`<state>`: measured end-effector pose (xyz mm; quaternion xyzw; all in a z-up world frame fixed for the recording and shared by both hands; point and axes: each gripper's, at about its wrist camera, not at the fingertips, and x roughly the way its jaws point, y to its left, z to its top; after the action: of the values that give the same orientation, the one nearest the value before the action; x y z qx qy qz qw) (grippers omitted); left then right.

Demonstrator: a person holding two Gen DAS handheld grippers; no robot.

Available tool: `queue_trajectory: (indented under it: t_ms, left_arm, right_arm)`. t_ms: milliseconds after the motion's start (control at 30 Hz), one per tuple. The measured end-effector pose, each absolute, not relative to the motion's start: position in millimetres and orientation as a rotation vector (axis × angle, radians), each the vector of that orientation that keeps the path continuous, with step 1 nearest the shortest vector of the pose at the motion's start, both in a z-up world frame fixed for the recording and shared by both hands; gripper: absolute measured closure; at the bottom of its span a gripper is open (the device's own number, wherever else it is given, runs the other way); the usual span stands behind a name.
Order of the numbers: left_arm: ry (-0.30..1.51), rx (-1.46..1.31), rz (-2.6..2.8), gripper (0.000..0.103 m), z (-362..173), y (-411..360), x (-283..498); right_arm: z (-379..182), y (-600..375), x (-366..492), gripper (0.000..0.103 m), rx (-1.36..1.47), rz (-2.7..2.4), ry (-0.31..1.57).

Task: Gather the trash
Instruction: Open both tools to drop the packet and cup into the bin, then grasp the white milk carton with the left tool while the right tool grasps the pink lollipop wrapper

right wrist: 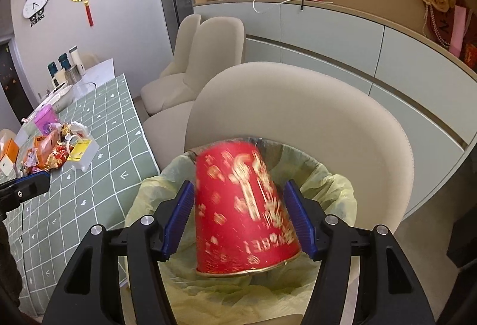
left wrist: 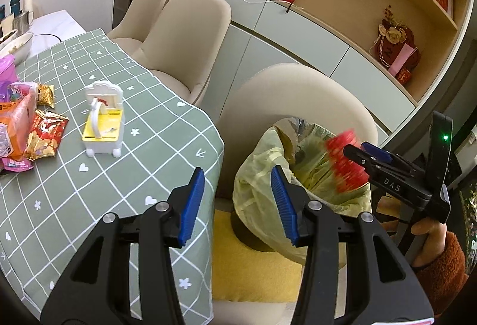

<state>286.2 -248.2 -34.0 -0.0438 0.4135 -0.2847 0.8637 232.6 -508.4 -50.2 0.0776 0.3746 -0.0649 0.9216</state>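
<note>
Right gripper [right wrist: 238,217] jaws wide apart, blurred red paper cup [right wrist: 241,211] loose between them, upside down over lined trash bin [right wrist: 342,191]; left gripper [left wrist: 235,205] apart, empty.

— How does the right gripper [right wrist: 238,217] stand?
— Tilted downward, its blue pads [right wrist: 299,219] spread wide; the red cup [right wrist: 241,211] sits blurred between them with a gap on each side, so nothing presses on it; a hand [left wrist: 426,238] in an orange sleeve [left wrist: 444,271] grasps its handle from below.
— And the left gripper [left wrist: 238,205]?
— Also angled downward; its jaws stand partly apart and hold nothing; the blue pads [left wrist: 192,205] are bare.
</note>
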Motion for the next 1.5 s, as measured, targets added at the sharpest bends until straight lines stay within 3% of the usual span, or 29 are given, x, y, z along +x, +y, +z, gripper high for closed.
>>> queue_trajectory:
  t_ms: [467, 800, 1033, 1167, 1500]
  left_arm:
    - [0.826, -0.133, -0.545, 0.057, -23, -169, 289]
    - [0.84, -0.177, -0.28, 0.057, -38, -4, 301]
    - [0.832, -0.237, -0.159, 0.057, -48, 131, 310]
    - [0.844, -0.243, -0.152, 0.051, -57, 193, 320]
    - [0.904, -0.082, -0.332, 0.051, -93, 211, 376]
  right_arm:
    - [-14, -457, 226, 0.044, 0.146, -0.108, 0.682]
    - [12, -343, 237, 0.044, 0.173, 0.095, 0.65]
    - [1, -256, 254, 0.044, 0.128, 0.171, 0.7]
    - [-10, -213, 260, 0.044, 0.066, 0.161, 0.728]
    - [-53, -130, 260, 0.044, -0.007, 0.185, 0.786]
